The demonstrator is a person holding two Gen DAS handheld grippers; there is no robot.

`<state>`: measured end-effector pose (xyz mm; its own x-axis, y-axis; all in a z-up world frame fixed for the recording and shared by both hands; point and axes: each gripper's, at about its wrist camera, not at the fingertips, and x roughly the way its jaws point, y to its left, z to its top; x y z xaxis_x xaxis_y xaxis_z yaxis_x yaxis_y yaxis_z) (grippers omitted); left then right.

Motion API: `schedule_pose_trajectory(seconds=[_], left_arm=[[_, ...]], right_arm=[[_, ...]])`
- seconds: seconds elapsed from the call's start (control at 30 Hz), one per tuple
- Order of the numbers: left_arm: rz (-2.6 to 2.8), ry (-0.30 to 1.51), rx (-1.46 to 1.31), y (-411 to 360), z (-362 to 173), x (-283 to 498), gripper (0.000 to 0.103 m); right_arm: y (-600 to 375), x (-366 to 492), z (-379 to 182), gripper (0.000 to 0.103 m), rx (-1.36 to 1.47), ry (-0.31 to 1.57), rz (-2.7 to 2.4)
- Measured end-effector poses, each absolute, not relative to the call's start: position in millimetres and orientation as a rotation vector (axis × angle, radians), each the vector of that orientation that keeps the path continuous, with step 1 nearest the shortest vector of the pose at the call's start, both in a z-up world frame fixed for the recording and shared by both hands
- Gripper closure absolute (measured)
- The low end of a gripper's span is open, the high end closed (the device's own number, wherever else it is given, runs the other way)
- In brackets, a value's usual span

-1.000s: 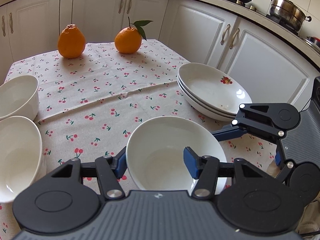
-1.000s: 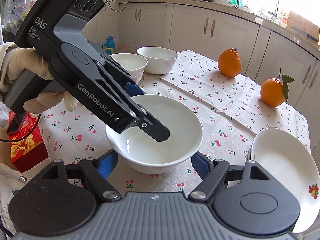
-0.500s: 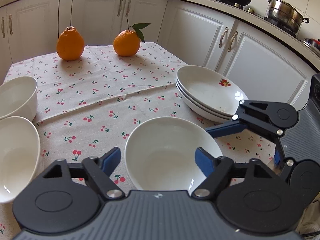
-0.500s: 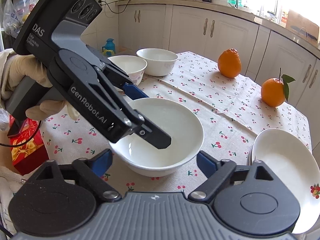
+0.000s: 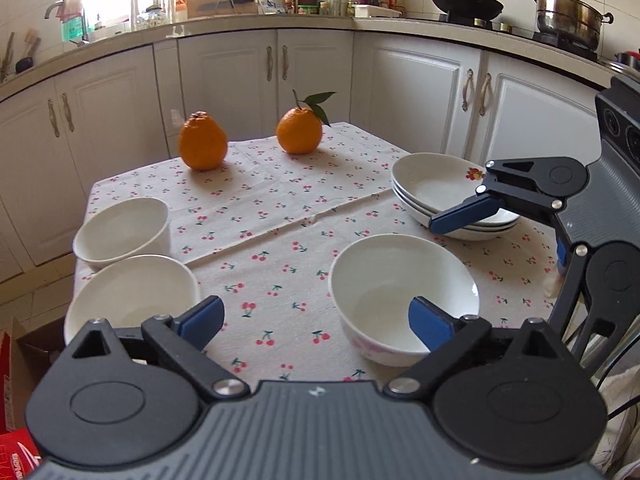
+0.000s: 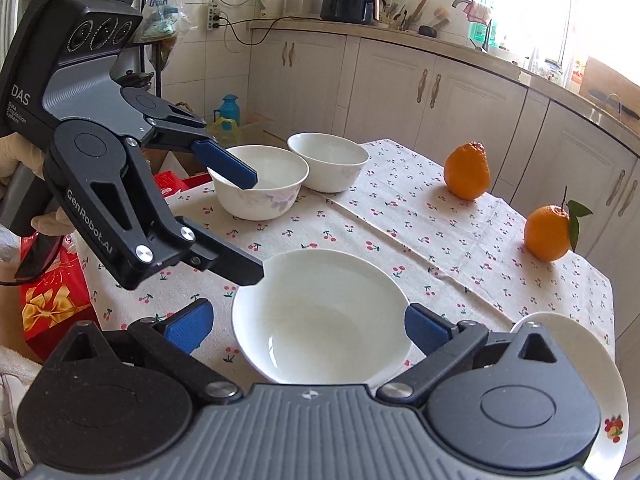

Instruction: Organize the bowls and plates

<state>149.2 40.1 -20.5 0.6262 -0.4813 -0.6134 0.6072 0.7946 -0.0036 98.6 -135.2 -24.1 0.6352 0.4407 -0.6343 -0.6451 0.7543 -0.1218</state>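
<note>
A white bowl (image 5: 402, 298) (image 6: 322, 316) stands on the cherry-print tablecloth (image 5: 280, 232) near the front edge. Two more white bowls, one nearer (image 5: 128, 300) (image 6: 260, 188) and one farther (image 5: 122, 232) (image 6: 328, 160), stand at the table's left side. A stack of white plates (image 5: 436, 188) (image 6: 608, 380) with a fruit print sits at the right. My left gripper (image 5: 316, 318) is open and empty, raised above the table between the near-left bowl and the front bowl. My right gripper (image 6: 308, 326) is open, its fingers either side of the front bowl without touching it.
Two oranges (image 5: 202, 146) (image 5: 299, 131) sit at the table's far end. White kitchen cabinets (image 5: 420, 92) ring the table. A red gift box (image 6: 52, 300) lies on the floor beside the table's left side.
My left gripper opened, let go of the front bowl's rim and pulled back, up and to the left. The bowl stays on the cloth. The right gripper drew back slightly.
</note>
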Motion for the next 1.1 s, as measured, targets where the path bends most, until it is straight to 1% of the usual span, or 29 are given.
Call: schedule_pose_trajectory(seconds=[0.1, 0.33, 0.47, 0.63, 0.9, 1.1], left_arm=[[-0.573, 0.625, 0.189, 62.3, -15.0, 152.2, 0.002], [-0.477, 0.621, 0.155, 106.8, -11.7, 171.5, 0.002], [-0.432, 0.615, 0.143, 128.2, -14.5, 188.2, 0.002], [-0.408, 0.65, 0.087, 149.9, -23.6, 211.8, 0.002], [-0.433, 0.668, 0.025, 161.0, -33.9, 228.6, 0.002], [-0.461, 0.681, 0.039, 158.2, -37.8, 238.9, 0.002]], right_arm=[[-124.0, 102.7, -19.5, 0.0, -0.379, 0.607, 0.662], [-87.7, 119.0, -12.0, 0.0, -0.449, 0.59, 0.723], [-65.0, 132.0, -11.4, 0.0, -0.488, 0.589, 0.736], [-42.3, 150.7, -17.8, 0.0, -0.501, 0.622, 0.747], [-33.7, 177.1, -19.7, 0.0, -0.417, 0.678, 0.732], [-23.6, 191.1, -23.1, 0.0, -0.465, 0.663, 0.705]])
